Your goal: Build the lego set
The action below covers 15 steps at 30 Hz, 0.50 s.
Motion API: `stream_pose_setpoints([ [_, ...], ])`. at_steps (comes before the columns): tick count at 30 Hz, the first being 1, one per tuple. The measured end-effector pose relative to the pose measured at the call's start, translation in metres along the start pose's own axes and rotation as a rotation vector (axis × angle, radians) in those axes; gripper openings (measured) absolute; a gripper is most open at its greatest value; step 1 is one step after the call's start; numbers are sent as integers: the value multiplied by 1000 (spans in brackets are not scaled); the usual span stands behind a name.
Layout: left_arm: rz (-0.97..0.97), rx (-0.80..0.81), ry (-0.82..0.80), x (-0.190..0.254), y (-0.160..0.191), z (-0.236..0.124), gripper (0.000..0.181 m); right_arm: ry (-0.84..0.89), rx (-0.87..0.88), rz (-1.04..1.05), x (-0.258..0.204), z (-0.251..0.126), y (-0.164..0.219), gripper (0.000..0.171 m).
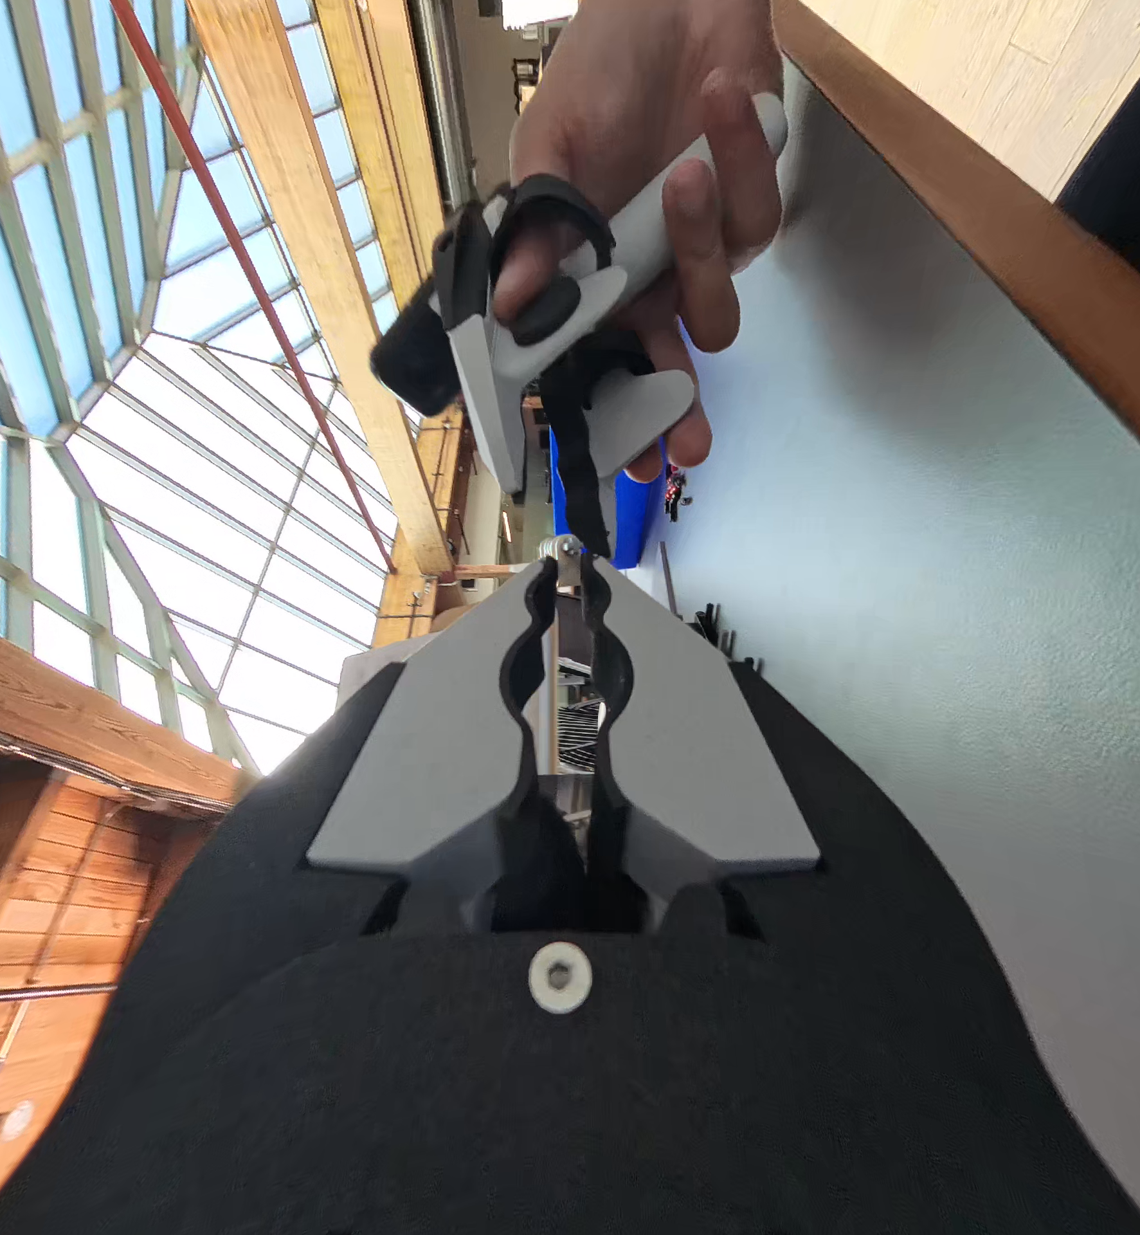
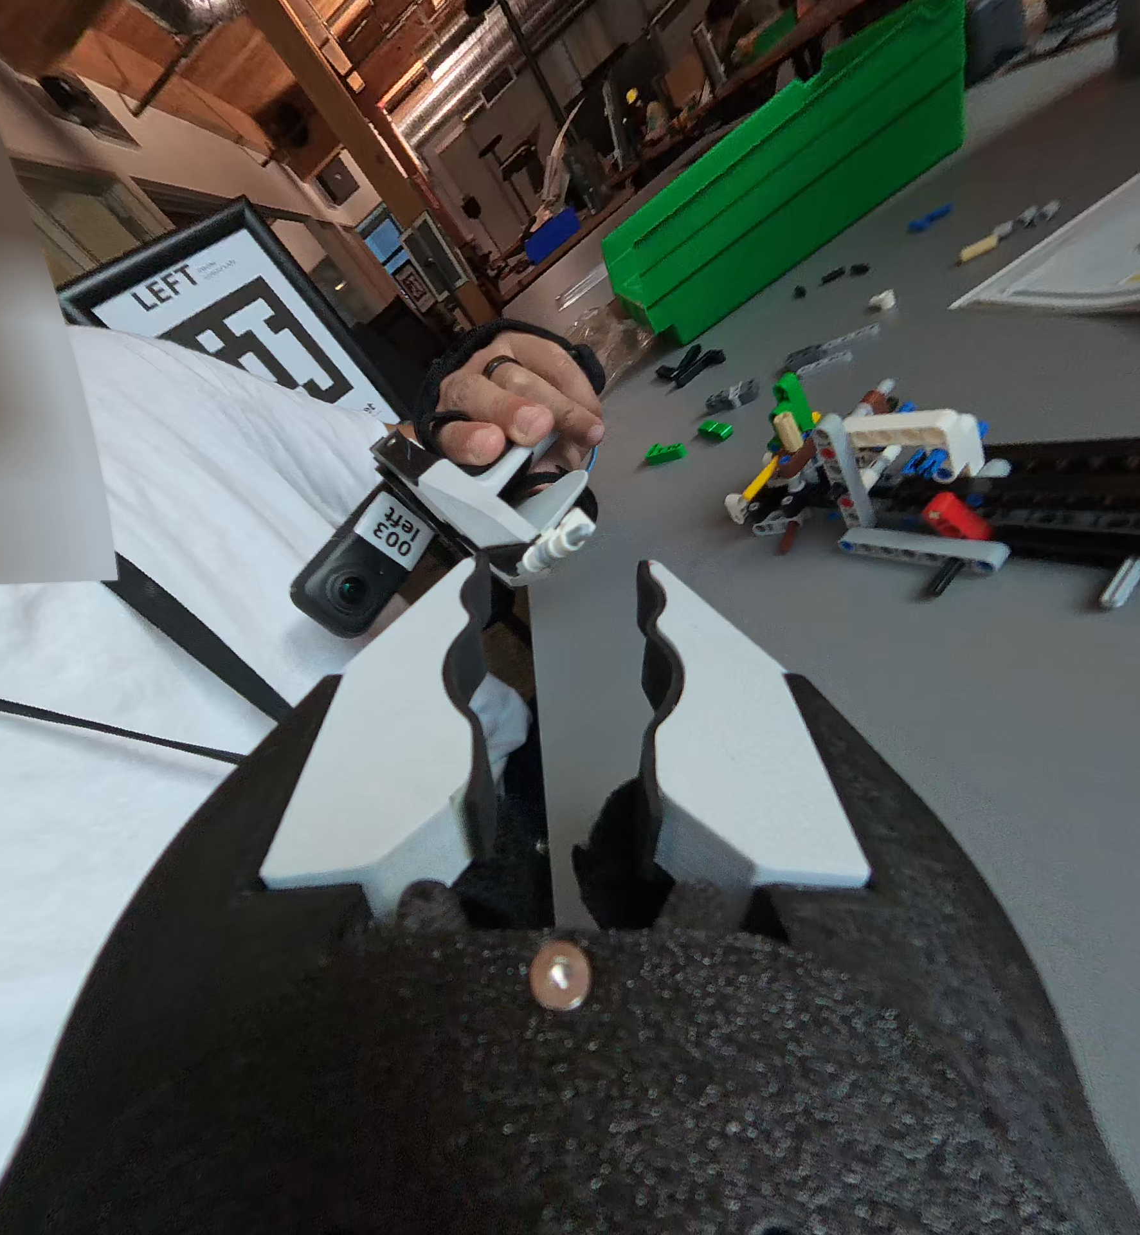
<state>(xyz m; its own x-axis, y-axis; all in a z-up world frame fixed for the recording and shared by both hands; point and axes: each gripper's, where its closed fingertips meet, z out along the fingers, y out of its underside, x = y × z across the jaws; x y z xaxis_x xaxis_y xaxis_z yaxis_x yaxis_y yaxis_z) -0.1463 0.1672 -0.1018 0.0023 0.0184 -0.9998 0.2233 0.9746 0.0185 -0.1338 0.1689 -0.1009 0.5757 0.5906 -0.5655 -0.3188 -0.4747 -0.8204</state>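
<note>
My left gripper (image 1: 567, 568) is shut on a small white and grey lego pin piece (image 1: 561, 546) that sticks out at its tips. It is raised and tilted, beside the grey table (image 1: 887, 534). In the right wrist view the left gripper (image 2: 533, 555) and its piece (image 2: 570, 534) sit just beyond my right gripper (image 2: 561, 576), which is open and empty. The right gripper also shows in the left wrist view (image 1: 553, 518), held by a hand. A partly built lego model (image 2: 887, 461) lies on the table (image 2: 821, 702) to the right.
A green bin (image 2: 787, 180) stands at the back. An instruction booklet (image 2: 1088, 260) lies at the far right. Loose green (image 2: 664, 453), black (image 2: 690, 364) and grey (image 2: 921, 553) pieces are scattered around the model. A framed sign (image 2: 219, 301) and a person's white shirt (image 2: 219, 481) are on the left.
</note>
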Motion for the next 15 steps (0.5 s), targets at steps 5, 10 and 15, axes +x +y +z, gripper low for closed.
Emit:
stream_pose_setpoints([
  [5,112,65,-37,3,-15,-5,5,-180,-91,142,-14,5,8,32],
  [10,142,80,-35,6,-17,-6,4,-167,-112,104,-14,6,12,9],
  [15,105,20,-48,4,-4,0,4,-93,-33,83,-7,4,3,5],
])
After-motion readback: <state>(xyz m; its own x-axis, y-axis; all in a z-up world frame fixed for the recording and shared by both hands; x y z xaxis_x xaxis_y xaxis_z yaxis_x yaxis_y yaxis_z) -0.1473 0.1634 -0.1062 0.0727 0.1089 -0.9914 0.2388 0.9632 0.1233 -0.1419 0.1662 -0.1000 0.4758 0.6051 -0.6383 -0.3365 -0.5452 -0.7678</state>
